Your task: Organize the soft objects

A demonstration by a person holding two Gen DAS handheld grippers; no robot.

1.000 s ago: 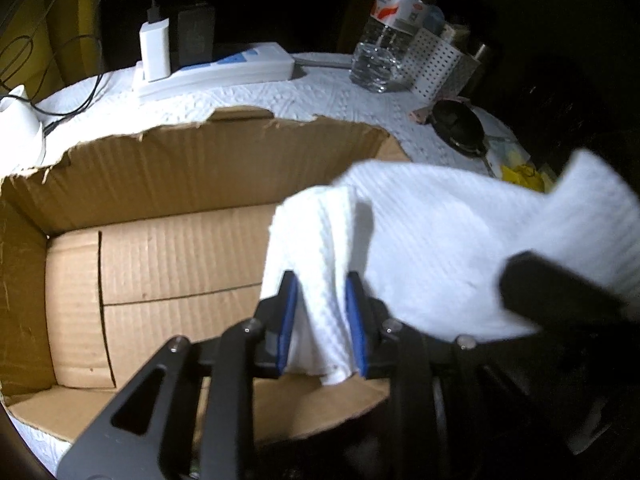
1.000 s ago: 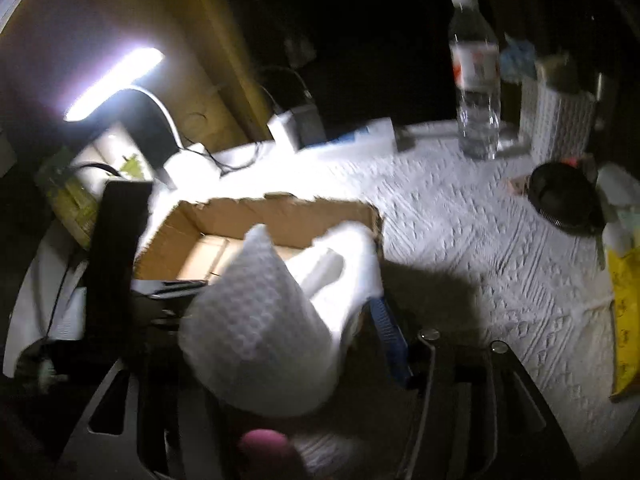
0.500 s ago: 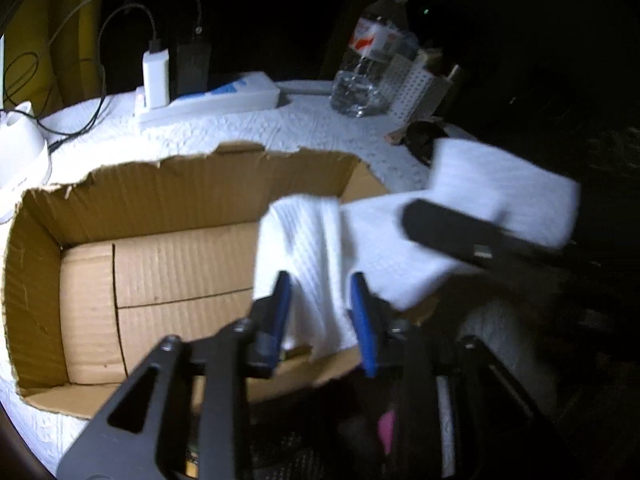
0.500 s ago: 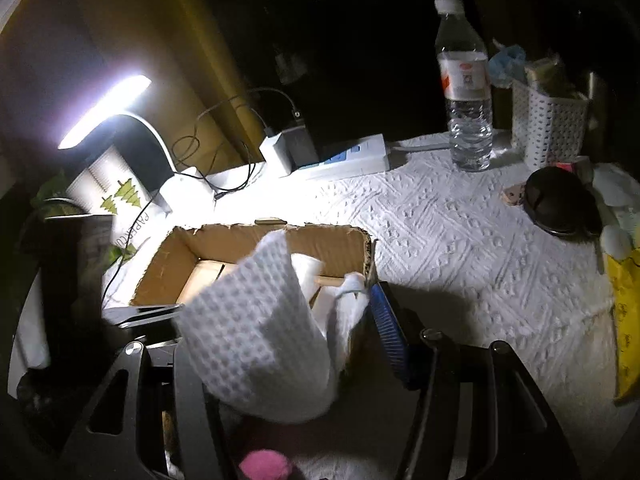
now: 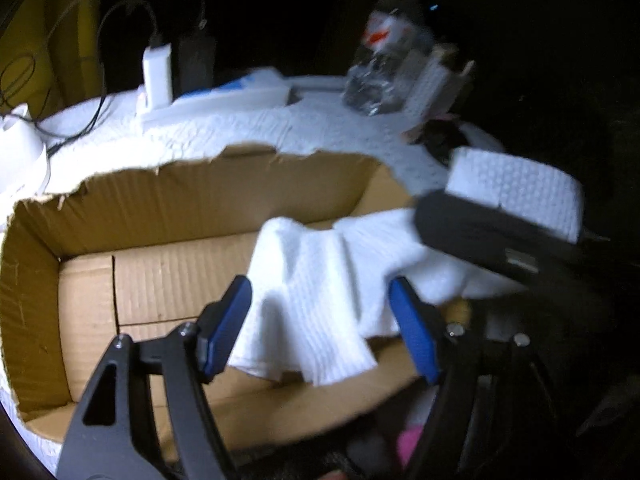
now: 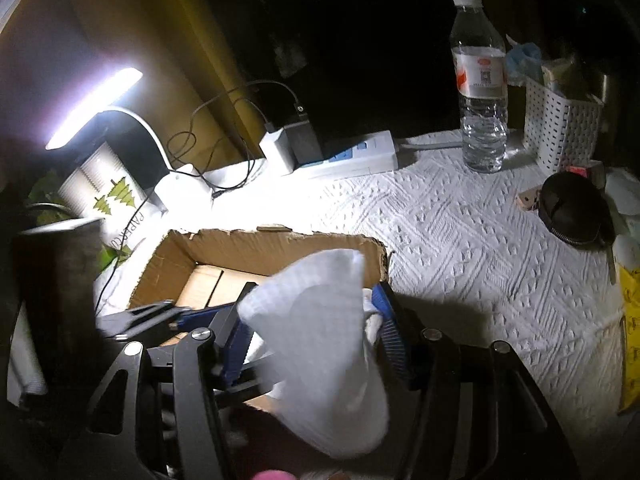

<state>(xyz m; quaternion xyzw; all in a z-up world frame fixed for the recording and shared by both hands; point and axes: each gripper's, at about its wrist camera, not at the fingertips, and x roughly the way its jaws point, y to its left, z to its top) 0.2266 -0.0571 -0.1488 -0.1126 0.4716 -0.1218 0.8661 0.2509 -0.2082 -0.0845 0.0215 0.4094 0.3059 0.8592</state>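
Here the cardboard box [image 5: 168, 216] holds only a white cloth [image 5: 316, 300] draped inside; left gripper [image 5: 320, 320] spread, right gripper [image 6: 316, 332] apparently spread around it.

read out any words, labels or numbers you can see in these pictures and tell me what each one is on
"PAPER CU…": partly legible, running sideways on the white packet with green trees beside the lamp; the end is cut off.
Water bottle label: a red logo and what looks like a small code square, print too small to read; blurred in the left wrist view.
Yellow packet at the right edge: dark marks, unreadable.
Power strip: blue markings, no legible text.
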